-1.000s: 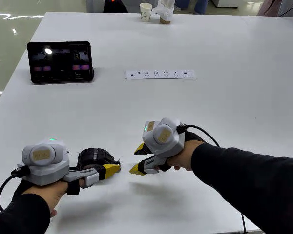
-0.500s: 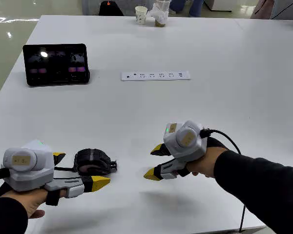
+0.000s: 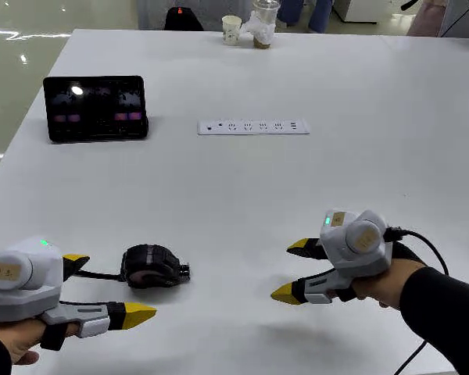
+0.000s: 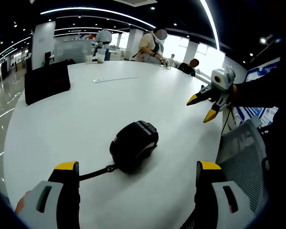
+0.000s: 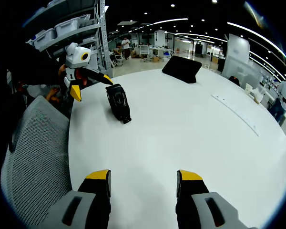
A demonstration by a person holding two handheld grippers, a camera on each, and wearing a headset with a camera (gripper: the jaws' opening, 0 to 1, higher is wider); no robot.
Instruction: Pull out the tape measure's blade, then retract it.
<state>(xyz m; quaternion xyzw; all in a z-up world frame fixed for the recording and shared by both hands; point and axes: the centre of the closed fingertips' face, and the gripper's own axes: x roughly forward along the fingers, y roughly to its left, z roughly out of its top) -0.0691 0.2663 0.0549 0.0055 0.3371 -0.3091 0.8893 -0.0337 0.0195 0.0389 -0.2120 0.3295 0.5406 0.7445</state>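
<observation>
A black tape measure lies on the white table, its blade fully inside and a black strap trailing to its left. In the left gripper view the tape measure rests just ahead of the jaws. My left gripper is open, its yellow tips either side of the strap, not touching the case. My right gripper is open and holds nothing, well to the right of the case. From the right gripper view the tape measure sits far ahead on the left, with the left gripper beyond it.
A black tablet stands at the table's back left. A white power strip lies across the middle. Paper cups stand at the far edge. A mesh chair is beside the near table edge. People sit at the far end.
Both grippers have drawn apart: the left one has let go of the tape measure and pulled back to the left, the right one has moved right and nearer. The tape measure stays on the table.
</observation>
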